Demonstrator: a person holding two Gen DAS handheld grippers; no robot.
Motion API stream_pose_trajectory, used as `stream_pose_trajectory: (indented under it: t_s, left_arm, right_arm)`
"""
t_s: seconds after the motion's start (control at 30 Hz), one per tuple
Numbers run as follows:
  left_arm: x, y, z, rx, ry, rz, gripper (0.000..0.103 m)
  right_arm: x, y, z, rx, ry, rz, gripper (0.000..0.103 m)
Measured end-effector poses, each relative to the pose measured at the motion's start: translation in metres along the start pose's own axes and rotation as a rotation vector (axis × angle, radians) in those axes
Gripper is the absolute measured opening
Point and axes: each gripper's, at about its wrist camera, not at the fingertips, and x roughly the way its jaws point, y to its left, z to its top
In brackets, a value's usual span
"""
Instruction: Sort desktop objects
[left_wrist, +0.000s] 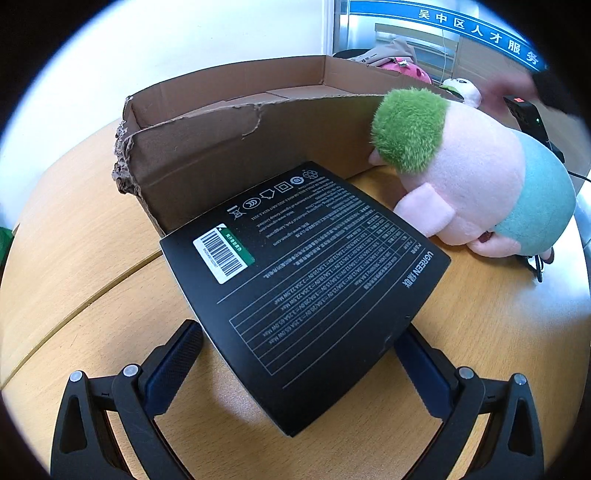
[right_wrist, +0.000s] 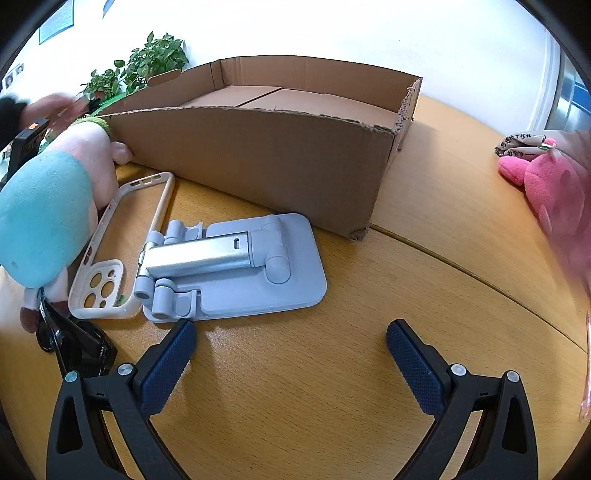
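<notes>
Black printed cardboard forms the flat box (left_wrist: 306, 280) lying on the desk (left_wrist: 92, 277) between the spread fingers of the left claw (left_wrist: 299, 343) — stiff, light, smooth; take it by its two side edges. Right claw (right_wrist: 291, 341) is spread too, pinching nothing, the grey folded phone stand (right_wrist: 236, 269) just ahead-left. Beyond both stands the open carton (right_wrist: 266, 155).

Both wrist views look close, low, toward the shared cardboard box (left_wrist: 229, 147); edges blur.

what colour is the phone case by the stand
Beige phone case, clearest in the right wrist view.
</notes>
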Motion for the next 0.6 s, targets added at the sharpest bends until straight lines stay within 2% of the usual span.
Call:
stream_pose_trajectory:
  t_s: [0.47,0.53,0.6]
  left_arm:
    - [-0.014,-0.008,0.002,0.041,-0.004,-0.032,0.103]
    - [-0.014,-0.012,0.004,0.102,-0.004,-0.077,0.103]
    - [-0.015,-0.020,0.004,0.086,0.022,-0.061,0.103]
  right_arm:
    - [0.002,0.000,0.002,0.088,-0.004,-0.063,0.103]
    - [0.000,0.004,0.001,0.115,-0.005,-0.083,0.103]
    - [-0.003,0.006,-0.001,0.146,0.004,-0.105,0.103]
